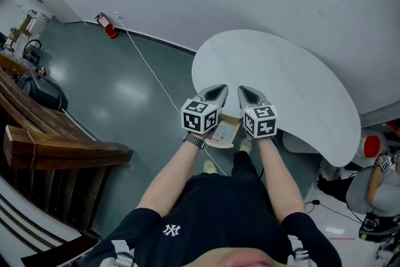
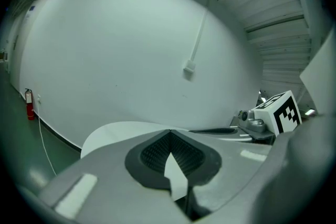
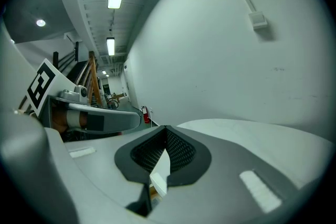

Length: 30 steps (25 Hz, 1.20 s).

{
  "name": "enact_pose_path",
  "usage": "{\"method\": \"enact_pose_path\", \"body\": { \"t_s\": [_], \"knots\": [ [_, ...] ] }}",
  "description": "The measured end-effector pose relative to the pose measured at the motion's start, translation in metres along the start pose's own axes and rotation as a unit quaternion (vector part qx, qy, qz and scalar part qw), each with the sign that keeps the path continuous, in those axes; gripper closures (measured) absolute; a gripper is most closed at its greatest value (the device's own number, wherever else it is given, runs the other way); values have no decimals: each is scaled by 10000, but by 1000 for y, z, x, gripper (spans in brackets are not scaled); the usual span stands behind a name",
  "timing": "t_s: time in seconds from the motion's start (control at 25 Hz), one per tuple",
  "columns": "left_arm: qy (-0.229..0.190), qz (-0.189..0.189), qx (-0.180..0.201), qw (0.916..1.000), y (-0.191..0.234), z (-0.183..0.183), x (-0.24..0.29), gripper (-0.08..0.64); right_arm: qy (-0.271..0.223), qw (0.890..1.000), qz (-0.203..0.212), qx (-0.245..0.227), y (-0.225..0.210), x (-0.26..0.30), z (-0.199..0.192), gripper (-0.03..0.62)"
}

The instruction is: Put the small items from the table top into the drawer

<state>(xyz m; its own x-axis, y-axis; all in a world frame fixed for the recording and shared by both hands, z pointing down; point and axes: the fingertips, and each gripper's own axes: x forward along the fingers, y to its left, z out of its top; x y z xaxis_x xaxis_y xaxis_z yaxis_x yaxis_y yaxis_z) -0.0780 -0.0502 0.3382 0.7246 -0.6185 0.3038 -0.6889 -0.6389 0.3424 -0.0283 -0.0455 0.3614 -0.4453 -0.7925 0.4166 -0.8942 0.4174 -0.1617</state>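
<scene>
I count two tongs, both closed on nothing. The left gripper (image 1: 215, 94) has its jaw tips pressed together in its own view, with only a pale sliver showing through the gap behind them. The right gripper (image 1: 252, 95) shows the same thing. They sit side by side, near each other but not touching. Each carries one marker cube, the left one (image 1: 201, 115) and the right one (image 1: 260, 120).

One white rounded table (image 1: 281, 84) spreads ahead of both tips and off to the right of the right gripper. Its near edge runs just beneath the jaws, so they are over the rim. One tan drawer (image 1: 226, 130) sits below and behind the tips, between the two cubes.

To the left of the left gripper the floor is open as far as the wooden benches (image 1: 56, 147). One cable (image 1: 150, 72) crosses it to one red fire extinguisher (image 1: 106, 24) at the wall. Beyond the table the wall closes off the room ahead.

The cubes and my forearms hide most of the drawer. I can see something pale lying in it but cannot identify it. Each gripper view is mostly filled by its own jaws.
</scene>
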Motion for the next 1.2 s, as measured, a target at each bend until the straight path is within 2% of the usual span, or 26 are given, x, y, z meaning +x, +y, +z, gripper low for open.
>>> {"method": "enact_pose_path", "body": {
  "t_s": [0.6, 1.2],
  "knots": [
    [-354, -173, 256, 9989, -16, 77, 4, 560, -764, 9970, -81, -118, -11, -11, 92, 572],
    [-377, -182, 276, 9987, -8, 81, 4, 560, -800, 9966, -123, -116, -9, -4, 94, 572]
  ]
}}
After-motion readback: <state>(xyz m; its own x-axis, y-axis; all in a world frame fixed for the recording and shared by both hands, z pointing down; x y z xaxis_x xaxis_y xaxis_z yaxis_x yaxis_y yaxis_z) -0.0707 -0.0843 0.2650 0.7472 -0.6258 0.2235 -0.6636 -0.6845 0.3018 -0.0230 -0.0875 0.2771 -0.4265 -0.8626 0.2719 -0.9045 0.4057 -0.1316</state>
